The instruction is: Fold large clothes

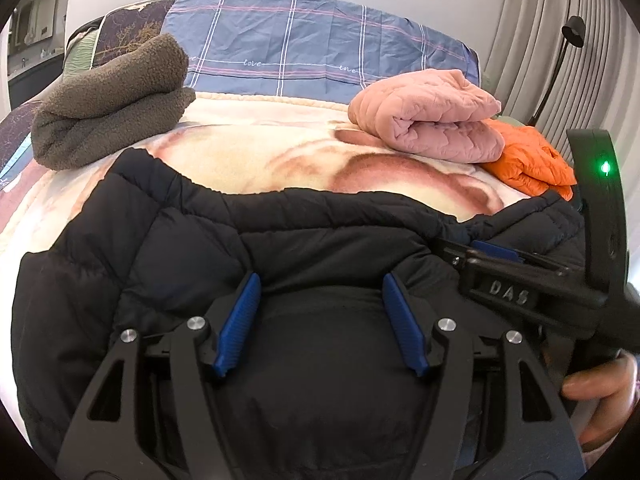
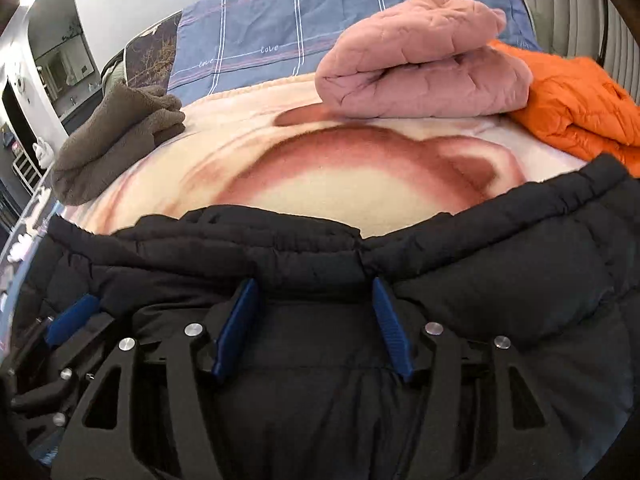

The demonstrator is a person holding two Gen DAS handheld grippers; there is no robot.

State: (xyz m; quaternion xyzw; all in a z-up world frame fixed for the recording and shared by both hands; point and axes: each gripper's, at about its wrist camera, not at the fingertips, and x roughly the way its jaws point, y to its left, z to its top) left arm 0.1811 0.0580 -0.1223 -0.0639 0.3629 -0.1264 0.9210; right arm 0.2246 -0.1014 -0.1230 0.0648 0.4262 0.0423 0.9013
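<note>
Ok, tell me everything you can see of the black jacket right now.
The black jacket is a puffy, quilted down-style garment with a matte shell and a gathered, elasticated hem along its far edge. It lies spread across the near side of the floral blanket, rumpled rather than flat, not yet folded. The left gripper and right gripper sit low over it side by side, jaws apart with padding bulging between them.

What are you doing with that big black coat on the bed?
A person is folding a black puffer jacket on the bed's cream blanket. Both tongs, left and right, sit side by side over the jacket with blue pads apart, pinching nothing firmly. A brown fleece, a pink quilted jacket and an orange puffer jacket already lie folded farther back.
</note>
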